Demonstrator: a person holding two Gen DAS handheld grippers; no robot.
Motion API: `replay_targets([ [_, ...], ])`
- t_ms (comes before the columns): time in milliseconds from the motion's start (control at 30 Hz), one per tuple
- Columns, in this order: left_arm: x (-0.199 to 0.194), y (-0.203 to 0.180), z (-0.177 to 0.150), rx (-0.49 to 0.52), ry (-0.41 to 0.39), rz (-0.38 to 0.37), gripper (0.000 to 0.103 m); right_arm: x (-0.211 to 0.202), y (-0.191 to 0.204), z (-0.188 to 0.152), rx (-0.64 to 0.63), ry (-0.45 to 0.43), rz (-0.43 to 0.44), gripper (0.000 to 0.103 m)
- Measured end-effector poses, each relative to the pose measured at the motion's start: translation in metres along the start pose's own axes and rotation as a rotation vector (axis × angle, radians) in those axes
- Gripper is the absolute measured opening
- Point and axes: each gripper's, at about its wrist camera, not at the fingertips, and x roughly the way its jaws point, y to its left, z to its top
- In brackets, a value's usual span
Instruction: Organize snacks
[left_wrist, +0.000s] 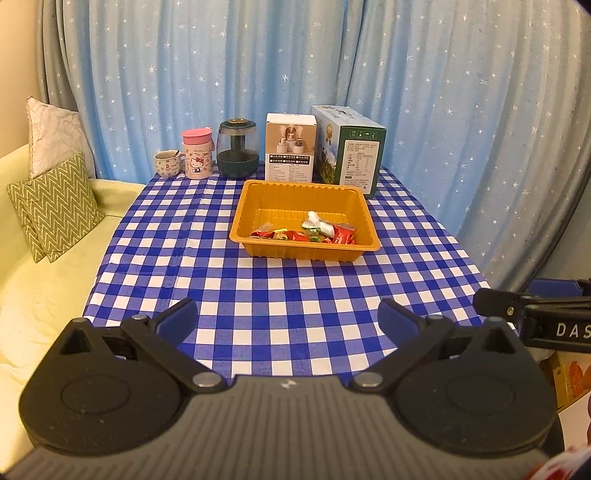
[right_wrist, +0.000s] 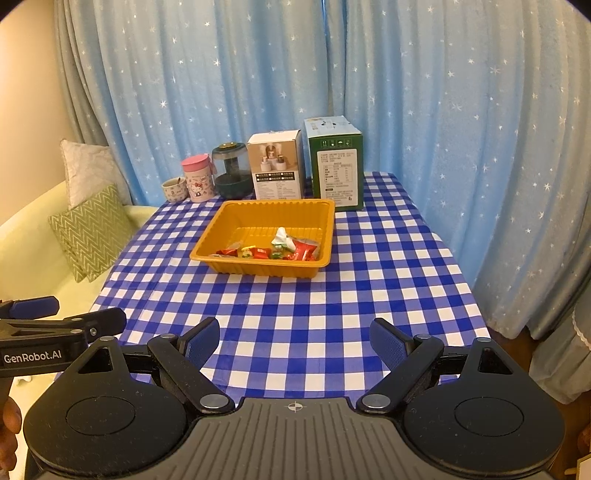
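Left wrist view: blue star-print curtain (left_wrist: 258, 74) behind a table under a blue-and-white checked cloth (left_wrist: 280, 288); pale yellow sofa to the left with a green zigzag cushion (left_wrist: 55, 206) and a white one behind it. Along the far edge, left to right: small patterned cup (left_wrist: 168, 163), pink-lidded Hello Kitty tumbler (left_wrist: 198, 154), dark glass jar (left_wrist: 237, 147), white product box (left_wrist: 291, 147), green carton (left_wrist: 349, 147). Just in front of the boxes, an orange plastic tray (left_wrist: 258, 206), with wrapped snacks (left_wrist: 314, 232) heaped in its near right part. Left gripper (left_wrist: 288, 317) over the near cloth, blue-padded fingers (left_wrist: 177, 319) spread wide, nothing between them. Part of the other tool at the right edge.

Right wrist view: same curtain (right_wrist: 406, 92), checked cloth (right_wrist: 295, 302), cushion (right_wrist: 92, 229). Cup (right_wrist: 174, 188), tumbler (right_wrist: 198, 179), jar (right_wrist: 231, 170), white box (right_wrist: 277, 166), green carton (right_wrist: 338, 162) in the same row. Tray (right_wrist: 236, 229) mid-table, snacks (right_wrist: 280, 249) against its near wall toward the right. Right gripper (right_wrist: 295, 341) well short of the tray, fingers (right_wrist: 201, 341) wide apart and bare. Left tool at the left edge, marked GenRobot.AI.
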Motion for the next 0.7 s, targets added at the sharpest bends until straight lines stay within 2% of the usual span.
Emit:
replay_targets([
  [700,-0.0055,-0.0023,-0.0012,0.0,-0.003,0.002,0.103,-0.0023,-0.0015,0.0017,0.0,-0.002,0.009,0.088],
])
